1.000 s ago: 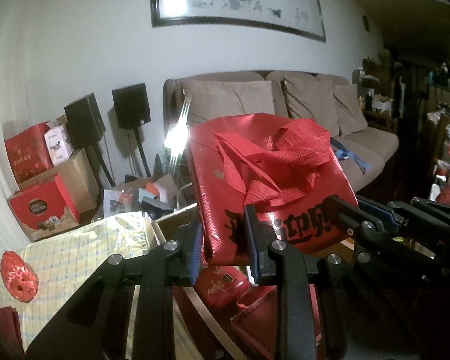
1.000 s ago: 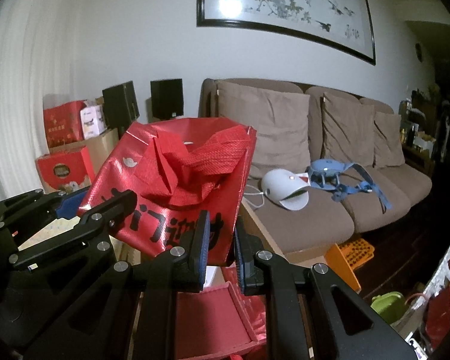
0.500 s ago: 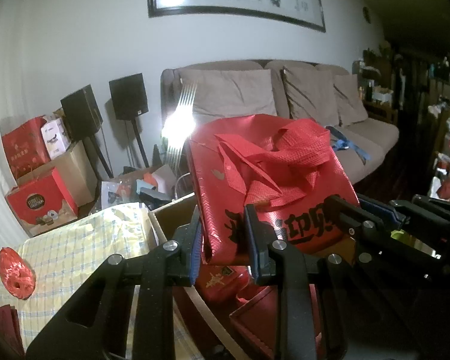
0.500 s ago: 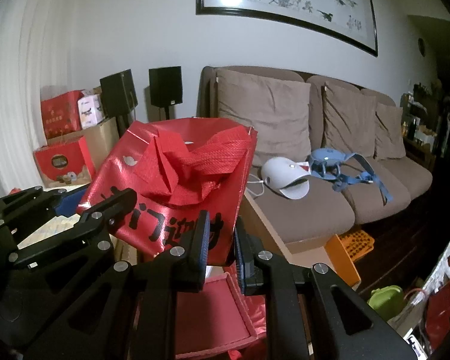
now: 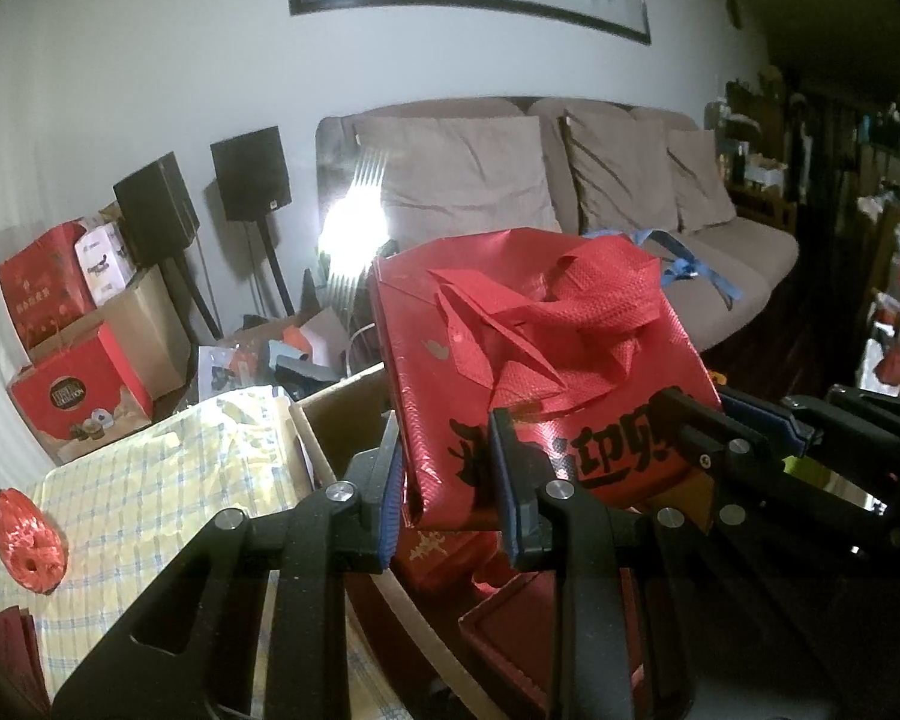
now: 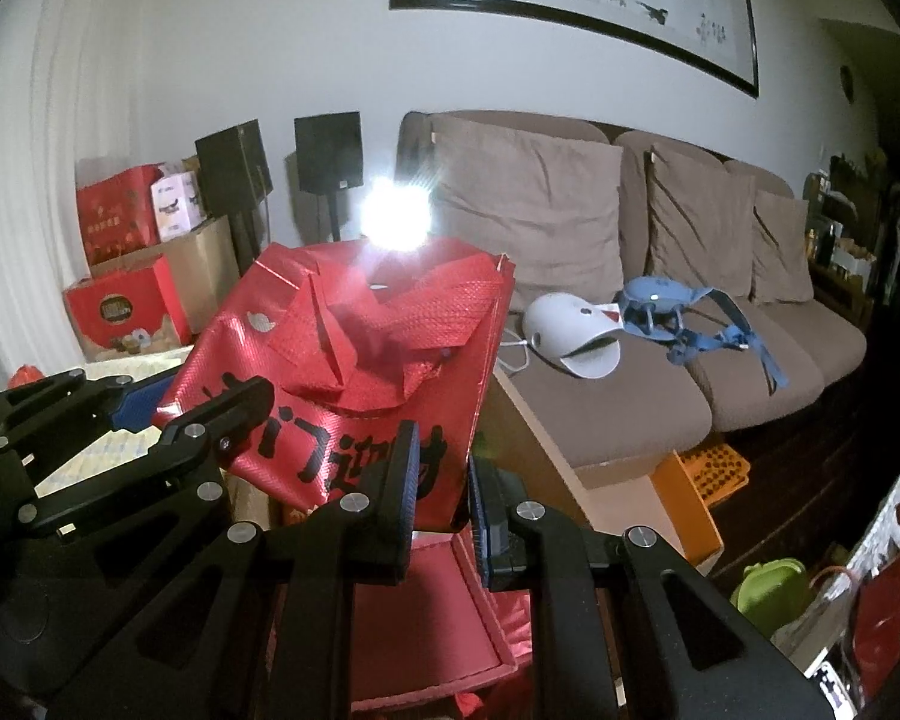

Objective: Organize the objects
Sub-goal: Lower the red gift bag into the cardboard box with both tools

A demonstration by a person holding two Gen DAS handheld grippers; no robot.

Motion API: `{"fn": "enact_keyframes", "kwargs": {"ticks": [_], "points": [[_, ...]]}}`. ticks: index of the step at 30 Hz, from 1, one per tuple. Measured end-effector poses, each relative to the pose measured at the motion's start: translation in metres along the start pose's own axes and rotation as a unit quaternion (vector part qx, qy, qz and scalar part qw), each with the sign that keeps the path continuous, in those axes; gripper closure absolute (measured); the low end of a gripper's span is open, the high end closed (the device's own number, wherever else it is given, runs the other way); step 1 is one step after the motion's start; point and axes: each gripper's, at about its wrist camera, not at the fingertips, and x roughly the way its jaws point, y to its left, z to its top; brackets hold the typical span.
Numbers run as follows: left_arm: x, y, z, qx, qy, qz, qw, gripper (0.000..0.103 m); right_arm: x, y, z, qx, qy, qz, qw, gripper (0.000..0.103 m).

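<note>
A flat folded red woven bag (image 5: pixel 540 348) with black characters and its handles lying on top hangs in the air between both grippers. My left gripper (image 5: pixel 450 480) is shut on the bag's near left corner. The right gripper (image 5: pixel 714 426) shows at the right of that view, clamped on the other corner. In the right wrist view the red bag (image 6: pixel 360 360) fills the middle, and my right gripper (image 6: pixel 444 486) is shut on its lower right corner. The left gripper (image 6: pixel 210 414) grips the bag's left edge there.
Under the bag stands an open cardboard box (image 5: pixel 342 414) with a red tray (image 6: pixel 420 600) and red packets inside. A yellow checked cloth (image 5: pixel 150 498) and a red twine ball (image 5: pixel 27 540) lie left. Behind are a sofa (image 6: pixel 630 396), speakers (image 5: pixel 249 180) and red gift boxes (image 5: pixel 78 396).
Both grippers have tipped slightly downward, so the wall and sofa sit higher in both views. The bag stays clamped at the same corners.
</note>
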Motion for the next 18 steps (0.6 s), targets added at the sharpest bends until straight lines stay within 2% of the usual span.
{"fn": "enact_keyframes", "kwargs": {"ticks": [18], "points": [[0.017,0.000,-0.009,0.011,0.028,-0.001,0.9996,0.078,0.015,-0.001,-0.009,0.004,0.028,0.002,1.000,0.088]]}}
